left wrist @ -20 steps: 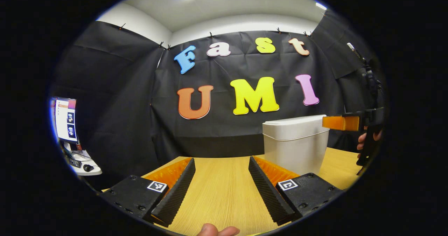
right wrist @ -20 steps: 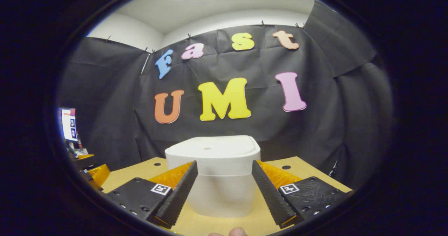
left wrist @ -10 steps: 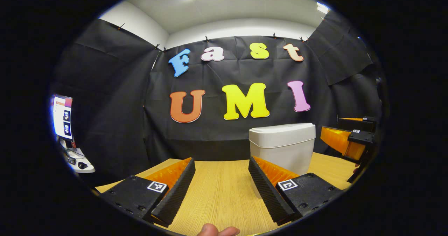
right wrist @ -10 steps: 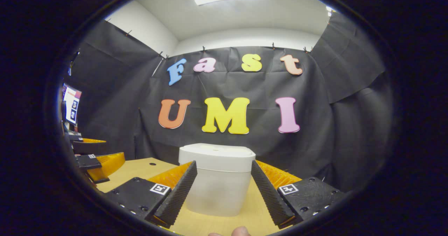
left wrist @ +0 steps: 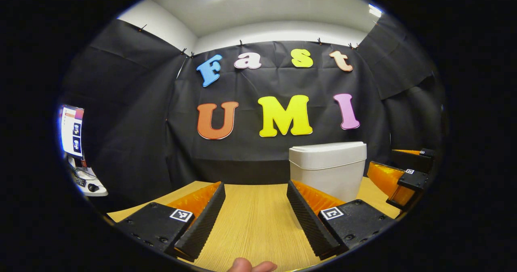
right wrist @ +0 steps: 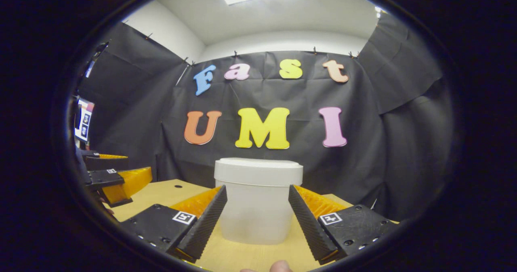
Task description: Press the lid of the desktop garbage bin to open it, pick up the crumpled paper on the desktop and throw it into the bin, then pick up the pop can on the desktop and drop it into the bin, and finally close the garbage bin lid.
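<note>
The white garbage bin (right wrist: 258, 207) stands on the wooden table (right wrist: 161, 193) with its lid (right wrist: 258, 168) shut. In the right gripper view it is straight ahead and close, seen from about lid height. My right gripper (right wrist: 257, 188) is open and holds nothing, its fingertips (right wrist: 218, 199) overlapping the bin's sides in front of it. In the left gripper view the bin (left wrist: 328, 171) stands ahead to the right. My left gripper (left wrist: 255, 186) is open over bare table, empty. The right gripper (left wrist: 398, 179) shows low beside the bin; the left gripper (right wrist: 119, 179) shows far left.
A monitor (left wrist: 72, 130) and a small white desk with keyboard and mouse (left wrist: 89, 185) sit outside the booth at the left. The black cloth wall closes the table's back and right. Small round holes (right wrist: 175, 186) mark the tabletop left of the bin.
My right gripper has dropped from lid height beside the bin's top to near table level and pulled back a little. The lid stays shut. The left gripper has hardly moved.
</note>
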Motion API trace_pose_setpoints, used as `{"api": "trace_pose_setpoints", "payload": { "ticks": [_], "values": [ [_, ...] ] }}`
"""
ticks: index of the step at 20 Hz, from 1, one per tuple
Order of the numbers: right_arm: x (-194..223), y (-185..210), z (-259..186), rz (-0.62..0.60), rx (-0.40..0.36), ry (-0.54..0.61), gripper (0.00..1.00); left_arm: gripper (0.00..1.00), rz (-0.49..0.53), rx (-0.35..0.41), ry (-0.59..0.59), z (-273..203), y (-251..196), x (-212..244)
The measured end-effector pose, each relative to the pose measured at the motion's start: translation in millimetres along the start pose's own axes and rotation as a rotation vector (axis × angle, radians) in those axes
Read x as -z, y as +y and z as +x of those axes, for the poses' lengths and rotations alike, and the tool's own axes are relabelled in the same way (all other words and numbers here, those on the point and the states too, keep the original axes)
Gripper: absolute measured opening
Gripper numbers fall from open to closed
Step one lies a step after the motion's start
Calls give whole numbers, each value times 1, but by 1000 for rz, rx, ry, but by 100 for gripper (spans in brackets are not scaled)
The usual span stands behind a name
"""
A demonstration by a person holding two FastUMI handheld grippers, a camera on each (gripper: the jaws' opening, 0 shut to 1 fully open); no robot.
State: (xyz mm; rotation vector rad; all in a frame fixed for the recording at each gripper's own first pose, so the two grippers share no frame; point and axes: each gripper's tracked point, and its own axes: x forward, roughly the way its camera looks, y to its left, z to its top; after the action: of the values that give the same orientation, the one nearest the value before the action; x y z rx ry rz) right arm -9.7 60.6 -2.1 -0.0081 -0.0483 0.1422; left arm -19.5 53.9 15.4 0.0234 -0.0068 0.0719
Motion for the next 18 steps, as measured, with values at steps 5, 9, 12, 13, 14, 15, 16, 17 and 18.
{"api": "trace_pose_setpoints", "payload": {
  "ticks": [5,9,12,13,14,15,16,17,18],
  "values": [
    [2,-5,5,17,26,16,97,99,-4,-4,4,1,4,0],
    [2,-2,4,5,33,13,97,99,4,-8,9,2,9,3],
    [6,-6,6,24,47,31,97,99,2,-7,14,5,9,5],
    [7,-7,6,35,50,40,95,99,4,-4,16,4,8,5],
    [9,-9,6,48,55,48,98,99,8,-1,17,4,7,5],
    [11,-11,6,56,63,59,98,99,7,1,20,4,6,6],
    [14,-14,7,56,77,73,98,99,3,5,21,3,5,6],
    [18,-18,8,49,93,90,97,99,-2,10,21,3,4,6],
    [20,-19,7,44,103,102,97,99,-2,16,18,2,1,4]
  ]
}}
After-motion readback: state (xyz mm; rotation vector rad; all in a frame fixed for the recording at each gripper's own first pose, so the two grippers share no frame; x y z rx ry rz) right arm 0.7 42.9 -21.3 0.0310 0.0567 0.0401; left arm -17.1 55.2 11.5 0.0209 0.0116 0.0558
